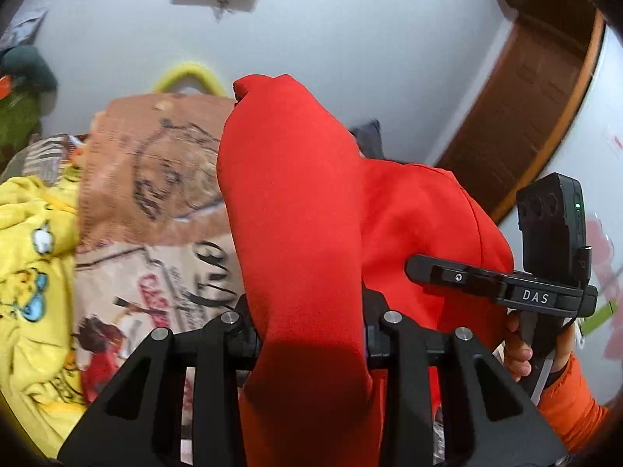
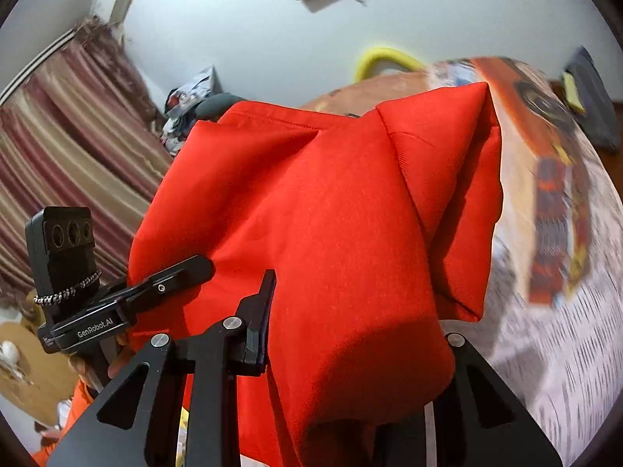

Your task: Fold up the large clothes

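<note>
A: Grip status?
B: Left gripper [image 1: 311, 334] clamped on a fold of the red garment [image 1: 296, 210], jaws narrow. Right gripper [image 2: 350, 334] likewise, cloth bunched between its fingers.
A: Garment position?
B: Lifted above the printed bedspread [image 1: 155, 179].
A: Readable text?
B: "DAS" on the right unit, "GenRobot.AI" on the left.

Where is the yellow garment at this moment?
In the left wrist view the yellow garment lies crumpled at the left edge on the printed bedspread, left of the red garment clamped in the left gripper.
</note>
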Tool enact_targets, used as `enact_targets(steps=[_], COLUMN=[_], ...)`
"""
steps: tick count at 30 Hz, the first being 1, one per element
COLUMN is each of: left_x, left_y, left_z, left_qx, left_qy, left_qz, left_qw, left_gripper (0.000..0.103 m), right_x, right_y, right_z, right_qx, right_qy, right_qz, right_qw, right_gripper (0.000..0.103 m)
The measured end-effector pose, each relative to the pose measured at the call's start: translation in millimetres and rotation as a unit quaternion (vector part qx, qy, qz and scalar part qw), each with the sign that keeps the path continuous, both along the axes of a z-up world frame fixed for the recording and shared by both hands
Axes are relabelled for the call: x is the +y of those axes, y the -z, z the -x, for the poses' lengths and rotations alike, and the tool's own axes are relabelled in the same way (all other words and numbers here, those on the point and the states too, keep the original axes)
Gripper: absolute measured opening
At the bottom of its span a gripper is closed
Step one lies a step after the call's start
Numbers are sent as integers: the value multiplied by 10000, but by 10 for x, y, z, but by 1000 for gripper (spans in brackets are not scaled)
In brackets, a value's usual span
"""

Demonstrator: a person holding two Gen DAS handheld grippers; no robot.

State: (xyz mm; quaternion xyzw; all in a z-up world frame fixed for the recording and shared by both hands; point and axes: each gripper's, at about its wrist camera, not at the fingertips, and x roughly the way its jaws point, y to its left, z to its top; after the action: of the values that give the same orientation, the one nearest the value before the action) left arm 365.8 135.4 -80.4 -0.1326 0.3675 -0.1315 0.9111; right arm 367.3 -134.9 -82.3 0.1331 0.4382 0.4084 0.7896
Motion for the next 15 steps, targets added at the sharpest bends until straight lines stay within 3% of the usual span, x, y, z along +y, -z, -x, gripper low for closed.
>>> enact_targets(steps=[7,12,15], left_x=[680,1070,1287], left_y=[296,802,1279], left_z=[-358,-552,-658], left_qx=[96,466,872], left_qy=[-683,-1050,-1249], left_qz=[309,385,458], left_qw=[9971,9926,9873], left_gripper=[34,34,34], right_x=[781,1311,1586], right_y=[119,576,896], right_z=[-315,-588,-675], right_qx=[-11,343,518], right_qy=[-224,-417,-515], right_qz=[233,546,882], right_qw=[9995,9970,9934], right_gripper=[27,27,26])
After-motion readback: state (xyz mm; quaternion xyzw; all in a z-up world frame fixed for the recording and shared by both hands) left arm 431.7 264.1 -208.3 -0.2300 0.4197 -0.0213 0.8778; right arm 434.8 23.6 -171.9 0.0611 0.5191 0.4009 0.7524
